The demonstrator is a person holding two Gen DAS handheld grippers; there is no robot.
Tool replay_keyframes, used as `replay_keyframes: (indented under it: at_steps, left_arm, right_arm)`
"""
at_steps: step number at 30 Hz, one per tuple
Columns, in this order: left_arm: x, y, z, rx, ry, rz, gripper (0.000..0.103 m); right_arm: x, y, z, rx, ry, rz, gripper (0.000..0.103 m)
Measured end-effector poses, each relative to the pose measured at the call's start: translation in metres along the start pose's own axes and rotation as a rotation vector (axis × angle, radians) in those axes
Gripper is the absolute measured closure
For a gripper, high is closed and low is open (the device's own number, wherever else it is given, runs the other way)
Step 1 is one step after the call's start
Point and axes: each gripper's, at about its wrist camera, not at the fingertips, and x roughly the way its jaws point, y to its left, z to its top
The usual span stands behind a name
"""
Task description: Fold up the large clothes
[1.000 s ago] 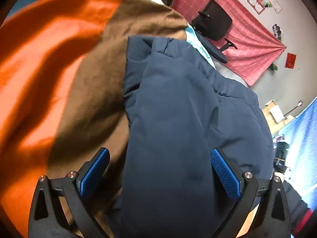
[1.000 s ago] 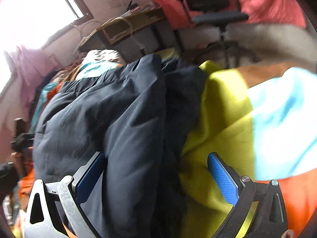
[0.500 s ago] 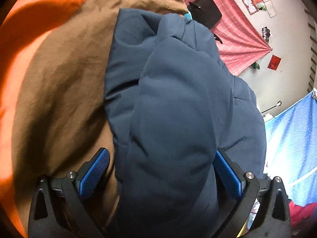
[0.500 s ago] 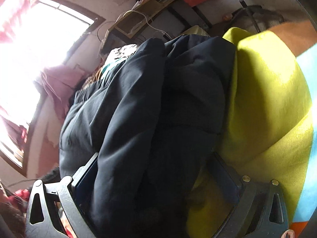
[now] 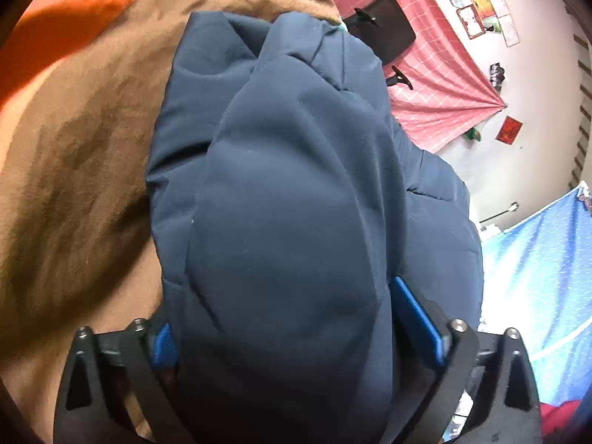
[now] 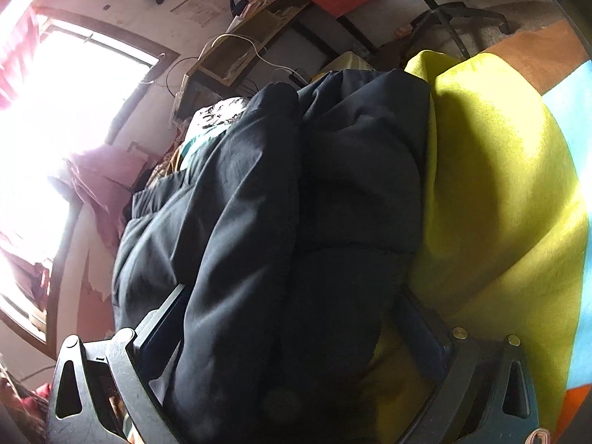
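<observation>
Between the blue pads of the left gripper [image 5: 296, 336] bulges a thick fold of the navy padded jacket [image 5: 296, 192], and the jaws are closing on it; the padding already fills the gap from pad to pad, so they look to be pressing in on the bulk. On the other side, the right gripper [image 6: 292, 336] straddles another thick roll of the same jacket [image 6: 281, 222], its fingers set wide with dark cloth crowding both inner faces, though the shadow there makes it impossible to tell whether the pads really bite or only flank the fabric. The jacket lies on a colour-blocked blanket [image 5: 74, 170], brown and orange in the left wrist view, yellow-green and pale blue [image 6: 495, 199] in the right wrist view. Taking it from both sides at once probably serves to gather a bulky garment that one jaw could not control, so the whole bundle can be lifted or turned over for the next fold. In each view the jacket's long axis runs from the near edge, at the fingers, away towards the far side of the bed, where a black office chair [image 5: 384, 33] stands before a pink checked cloth [image 5: 436, 85]; the far end looks like bunched collar or hem, but which one cannot be made out.
</observation>
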Motion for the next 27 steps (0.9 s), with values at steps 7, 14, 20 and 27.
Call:
replay_keyframes:
  at_steps: [7, 14, 20, 27]
  left_arm:
    - [-0.024, -0.016, -0.013, 0.053, -0.064, 0.133, 0.052]
    - [-0.034, -0.054, -0.03, 0.1, -0.128, 0.299, 0.07]
    - [-0.035, -0.08, -0.052, 0.2, -0.158, 0.413, 0.076]
    - [-0.015, -0.105, -0.068, 0.214, -0.183, 0.48, 0.081]
  right_arm:
    - [0.016, 0.031, 0.006, -0.08, 0.062, -0.147, 0.007]
    - [0.014, 0.071, -0.008, -0.233, 0.018, -0.301, 0.035]
    - [0.025, 0.112, -0.026, -0.429, -0.01, -0.542, 0.044]
    - [0.054, 0.157, -0.07, -0.749, -0.059, -0.779, 0.07]
